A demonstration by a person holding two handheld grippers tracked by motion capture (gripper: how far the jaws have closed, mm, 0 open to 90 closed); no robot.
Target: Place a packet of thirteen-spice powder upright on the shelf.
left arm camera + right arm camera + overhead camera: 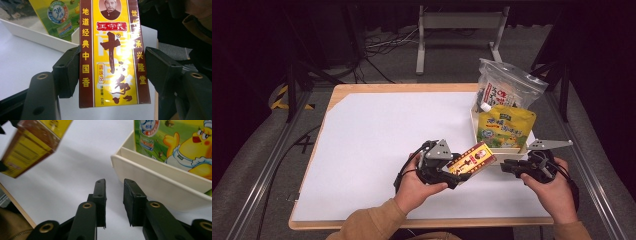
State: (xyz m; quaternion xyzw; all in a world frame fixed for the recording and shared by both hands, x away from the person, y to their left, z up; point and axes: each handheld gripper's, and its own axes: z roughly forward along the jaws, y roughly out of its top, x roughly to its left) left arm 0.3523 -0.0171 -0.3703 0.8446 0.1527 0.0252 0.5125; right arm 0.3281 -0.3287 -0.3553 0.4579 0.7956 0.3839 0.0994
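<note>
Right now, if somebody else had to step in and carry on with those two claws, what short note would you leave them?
Left claw: shut on the yellow and brown seasoning box, held off the white table, just left of the cream bin.
Right claw: holds nothing, jaws a little apart, low over the table beside the bin's wall.
In the bin: the yellow-green pouch with a cartoon chick and a clear bag with white contents behind it, both standing.
Done: two packs are binned.
Left, probably: put the box in the bin too, then let go.
</note>
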